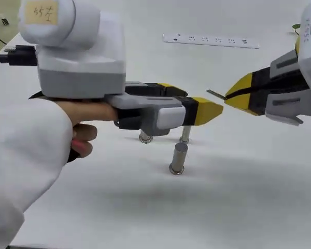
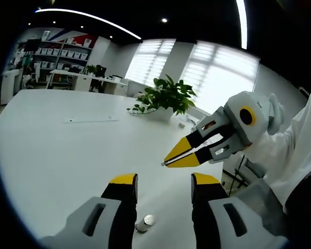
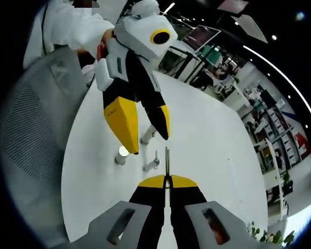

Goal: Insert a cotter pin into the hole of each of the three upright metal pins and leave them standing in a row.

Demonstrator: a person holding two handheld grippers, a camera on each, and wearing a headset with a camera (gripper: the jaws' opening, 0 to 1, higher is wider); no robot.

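We pinch a thin metal cotter pin (image 3: 167,161) in our right gripper (image 3: 167,179) above silvery upright pins (image 1: 178,158), left gripper (image 2: 160,181) gaping empty; we should square it to a hole.

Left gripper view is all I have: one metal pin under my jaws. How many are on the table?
Observer: Three. The head view shows a front pin, a back-left pin and a back-right pin. The tops of the back two are hidden by the left hand-held gripper.
Operator: Is the cotter pin sitting straight in the right one?
Observer: Yes. In the right gripper view the cotter pin sticks straight out from between the shut jaws of the right hand-held gripper, aimed toward the pins.
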